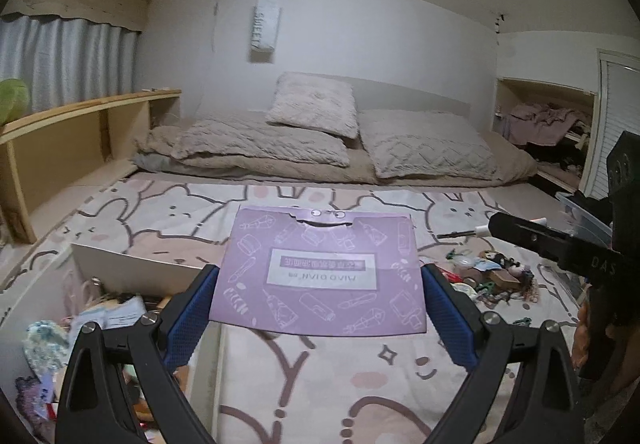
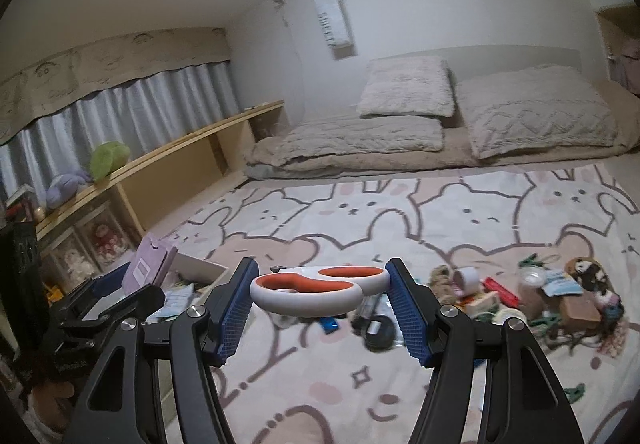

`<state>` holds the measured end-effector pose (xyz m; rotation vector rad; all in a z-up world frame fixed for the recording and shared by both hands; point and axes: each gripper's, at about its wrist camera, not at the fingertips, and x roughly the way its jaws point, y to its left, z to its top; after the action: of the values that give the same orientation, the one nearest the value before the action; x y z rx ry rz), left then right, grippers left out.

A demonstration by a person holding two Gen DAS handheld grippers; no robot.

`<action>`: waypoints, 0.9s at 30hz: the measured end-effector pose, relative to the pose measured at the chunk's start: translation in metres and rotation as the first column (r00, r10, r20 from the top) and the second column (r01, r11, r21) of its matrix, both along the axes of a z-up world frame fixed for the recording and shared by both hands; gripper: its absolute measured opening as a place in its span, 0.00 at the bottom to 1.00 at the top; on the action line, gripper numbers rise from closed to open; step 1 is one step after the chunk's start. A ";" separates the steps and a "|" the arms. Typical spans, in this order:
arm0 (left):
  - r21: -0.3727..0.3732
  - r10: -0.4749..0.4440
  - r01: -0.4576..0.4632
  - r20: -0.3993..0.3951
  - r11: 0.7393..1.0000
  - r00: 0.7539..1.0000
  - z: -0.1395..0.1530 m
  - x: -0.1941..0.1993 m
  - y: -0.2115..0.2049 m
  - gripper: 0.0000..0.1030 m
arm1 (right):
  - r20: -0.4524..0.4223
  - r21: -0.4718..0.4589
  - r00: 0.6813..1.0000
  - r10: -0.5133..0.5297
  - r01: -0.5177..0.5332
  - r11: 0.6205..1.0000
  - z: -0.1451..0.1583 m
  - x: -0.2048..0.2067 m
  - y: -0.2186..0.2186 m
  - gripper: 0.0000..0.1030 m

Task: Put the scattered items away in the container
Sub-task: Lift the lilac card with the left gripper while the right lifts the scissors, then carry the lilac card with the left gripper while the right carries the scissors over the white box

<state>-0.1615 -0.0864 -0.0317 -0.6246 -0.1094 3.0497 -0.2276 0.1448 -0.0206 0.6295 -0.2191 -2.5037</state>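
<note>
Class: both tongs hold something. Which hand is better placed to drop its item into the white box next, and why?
Left: its tongs hold the purple card right beside the box; the right tongs with scissors are farther off.

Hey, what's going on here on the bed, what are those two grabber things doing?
A person is tidying clutter off a bunny-print bedspread using two handheld grippers. The left gripper is clamped on a flat purple packet, held above the bedspread near a white box that already has items in it. The right gripper grips the orange-and-white handles of a pair of scissors, also lifted clear. A pile of small items still lies scattered on the bedspread to the right.
</note>
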 end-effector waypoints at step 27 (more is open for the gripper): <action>0.104 0.326 -0.324 -0.003 0.940 0.945 -0.007 0.064 -0.151 0.95 | 0.080 0.104 0.919 0.386 -0.393 0.914 -0.007 0.031 -0.161 0.64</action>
<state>-0.0970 -0.2371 -0.0384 -0.6249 -0.4053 3.3363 -0.1968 -0.0163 -0.0279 0.7167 0.0354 -2.1240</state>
